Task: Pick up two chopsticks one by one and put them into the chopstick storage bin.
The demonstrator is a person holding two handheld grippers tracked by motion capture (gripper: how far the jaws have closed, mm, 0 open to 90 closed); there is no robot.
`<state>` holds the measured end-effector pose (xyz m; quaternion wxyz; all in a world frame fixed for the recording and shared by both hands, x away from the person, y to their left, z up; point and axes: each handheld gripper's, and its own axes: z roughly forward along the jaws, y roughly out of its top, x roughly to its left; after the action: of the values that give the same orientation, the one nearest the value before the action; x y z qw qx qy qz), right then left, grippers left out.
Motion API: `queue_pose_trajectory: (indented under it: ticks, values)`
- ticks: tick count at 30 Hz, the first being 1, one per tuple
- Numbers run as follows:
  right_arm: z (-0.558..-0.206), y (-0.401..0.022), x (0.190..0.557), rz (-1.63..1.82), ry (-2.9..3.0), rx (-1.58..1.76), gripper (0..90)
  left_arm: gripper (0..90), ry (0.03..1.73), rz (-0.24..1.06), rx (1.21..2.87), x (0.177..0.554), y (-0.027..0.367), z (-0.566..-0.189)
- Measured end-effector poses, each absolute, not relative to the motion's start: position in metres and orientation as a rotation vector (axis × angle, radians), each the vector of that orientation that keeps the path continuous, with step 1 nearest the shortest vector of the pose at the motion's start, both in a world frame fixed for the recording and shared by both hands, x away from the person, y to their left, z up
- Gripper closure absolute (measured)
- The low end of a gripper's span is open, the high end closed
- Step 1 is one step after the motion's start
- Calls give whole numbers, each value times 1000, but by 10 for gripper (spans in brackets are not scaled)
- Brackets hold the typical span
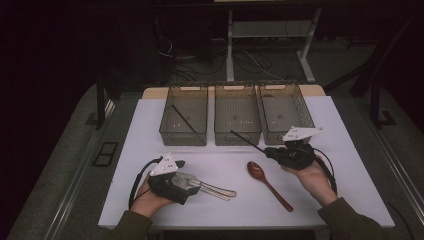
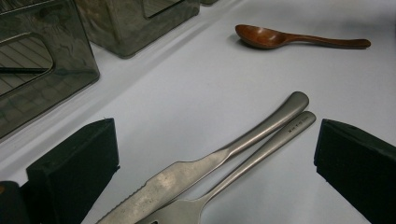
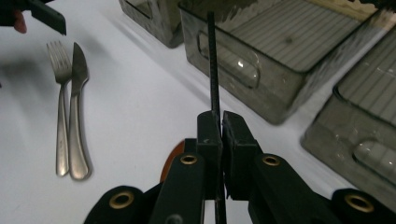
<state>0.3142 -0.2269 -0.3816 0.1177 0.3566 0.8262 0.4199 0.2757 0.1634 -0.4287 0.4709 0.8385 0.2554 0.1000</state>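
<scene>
From my remote station, the high view is dim and grainy: the white table (image 1: 225,165) catches soft overhead light while the floor around it falls to near black. In the left gripper view the wooden spoon (image 2: 299,38) is sharp and casts a faint shadow; the near jaws blur. In the right gripper view, small glints sit on the clear bins (image 3: 261,60), and the table's left edge washes out.

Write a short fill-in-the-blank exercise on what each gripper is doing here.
1. The right gripper is shut on a black ____.
2. Between the left gripper's open jaws lie a knife and a ____.
3. The wooden spoon lies on the ____.
4. The left bin holds one black ____.

Missing words: chopstick; fork; table; chopstick
</scene>
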Motion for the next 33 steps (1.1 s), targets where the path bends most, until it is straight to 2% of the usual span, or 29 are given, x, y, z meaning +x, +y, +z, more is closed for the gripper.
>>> queue_pose_trajectory:
  ticks: [33]
  values:
    - [-346, -126, 392, 1271, 2467, 986, 852, 0, 628, 244, 2040, 275, 164, -427]
